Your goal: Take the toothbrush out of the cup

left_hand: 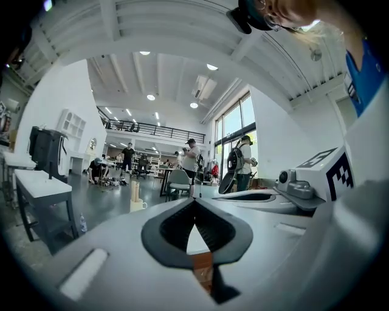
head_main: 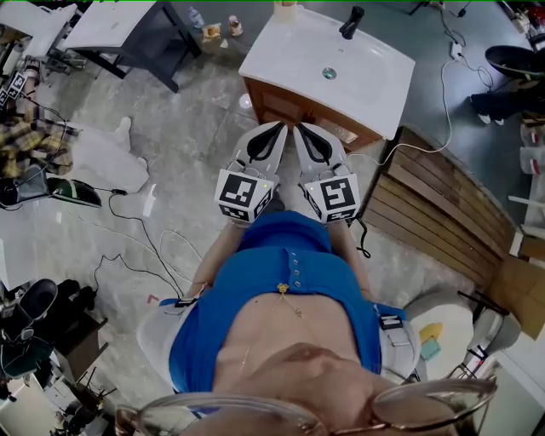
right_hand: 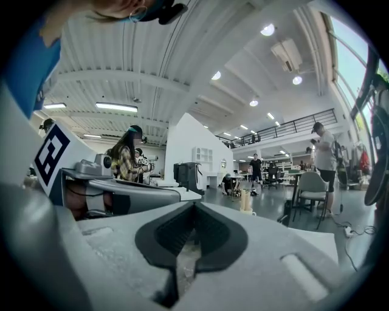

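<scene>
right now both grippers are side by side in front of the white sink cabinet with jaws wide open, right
Only the jaws are wrong: they are shut, not wide open. The left gripper and right gripper each have their tips together with nothing between, as their own gripper views show. They are side by side in front of the white sink cabinet.

The desk (head_main: 375,81), a white washbasin top on a wooden cabinet (head_main: 289,109), stands on the grey stone-patterned floor (head_main: 196,128). A black tap (head_main: 352,21) rises at the desk's far edge. A pale cup (head_main: 287,10) stands on its far left corner, apart from the tap.
</scene>
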